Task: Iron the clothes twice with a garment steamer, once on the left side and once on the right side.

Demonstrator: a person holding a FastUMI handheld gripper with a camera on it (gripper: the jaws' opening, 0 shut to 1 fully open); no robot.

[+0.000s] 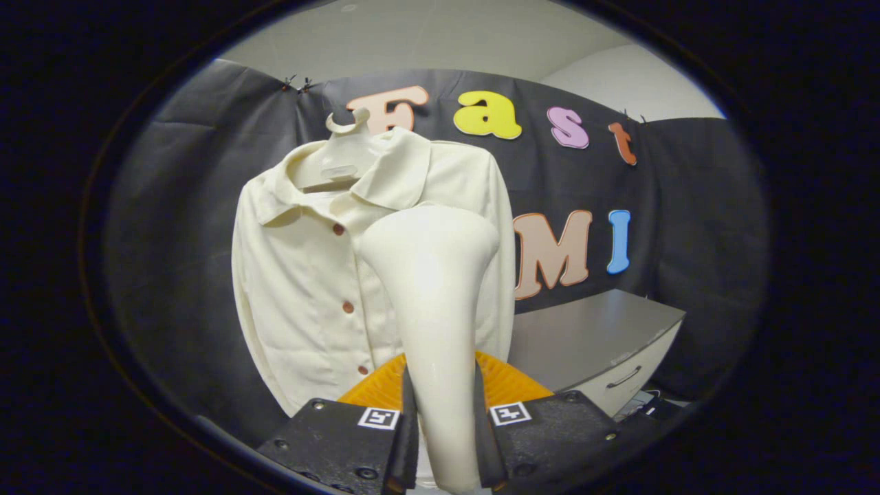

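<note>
A cream buttoned shirt (302, 275) hangs on a pale hanger (344, 148) against the booth's black wall. My gripper (443, 426) is shut on the handle of a cream garment steamer (433, 289), both fingers pressing its sides. The steamer stands upright between the fingers, its wide head up against the shirt's right half, below the collar. The head hides part of that side of the shirt. Brown buttons run down the shirt's front, left of the steamer.
A grey cabinet (598, 337) with a drawer handle stands to the right of the shirt, low against the wall. Dark items lie on the floor beside it.
</note>
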